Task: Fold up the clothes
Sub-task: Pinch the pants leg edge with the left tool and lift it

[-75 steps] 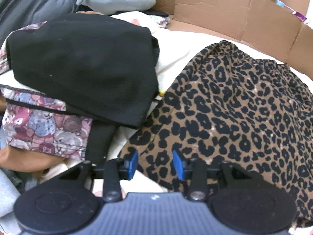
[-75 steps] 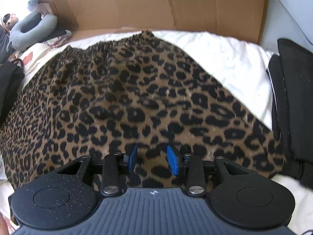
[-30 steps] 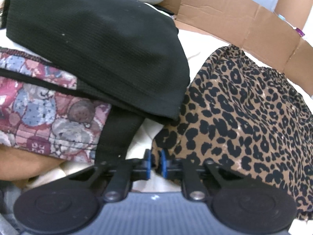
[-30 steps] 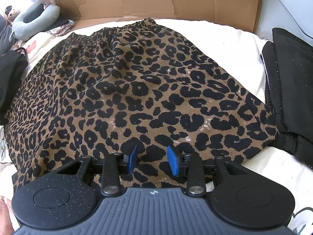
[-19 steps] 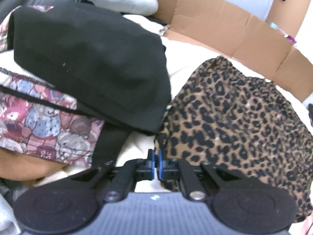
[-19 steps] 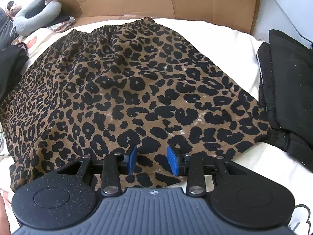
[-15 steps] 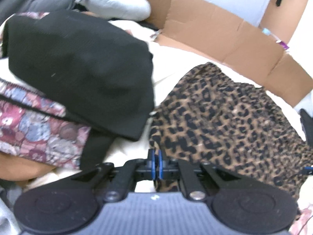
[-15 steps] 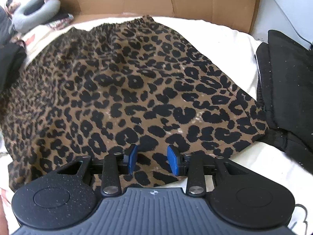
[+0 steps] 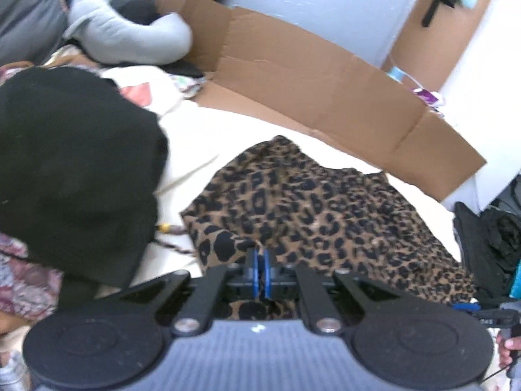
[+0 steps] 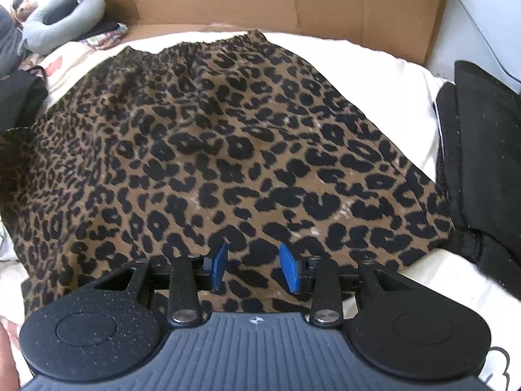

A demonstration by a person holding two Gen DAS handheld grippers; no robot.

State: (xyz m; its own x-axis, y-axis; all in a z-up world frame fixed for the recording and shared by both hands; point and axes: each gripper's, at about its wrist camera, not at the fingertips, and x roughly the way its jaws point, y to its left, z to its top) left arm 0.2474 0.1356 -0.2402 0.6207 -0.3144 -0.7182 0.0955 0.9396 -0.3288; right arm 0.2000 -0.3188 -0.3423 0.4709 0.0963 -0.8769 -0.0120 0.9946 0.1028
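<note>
A leopard-print skirt (image 10: 228, 130) lies spread on the white bed sheet (image 10: 374, 62), waistband at the far side. In the left wrist view my left gripper (image 9: 260, 260) is shut on the near left corner of the skirt (image 9: 325, 205) and holds that corner up off the sheet, so the cloth hangs bunched below the pads. My right gripper (image 10: 254, 267) hovers over the skirt's near hem, right of the middle. Its jaws are opening, with leopard cloth below the gap and the blue pads (image 10: 218, 265) not pressing on it.
A black garment (image 9: 75, 163) on patterned cloth (image 9: 26, 280) is piled at the left. Folded black clothes (image 10: 482, 150) sit at the skirt's right edge. Cardboard panels (image 9: 309, 75) wall the far side, with a grey neck pillow (image 9: 130, 36) beyond.
My left gripper has risen and pulled back with the skirt's corner pinched in it, lifting the left edge. The right gripper stays in place, its pads slightly wider apart.
</note>
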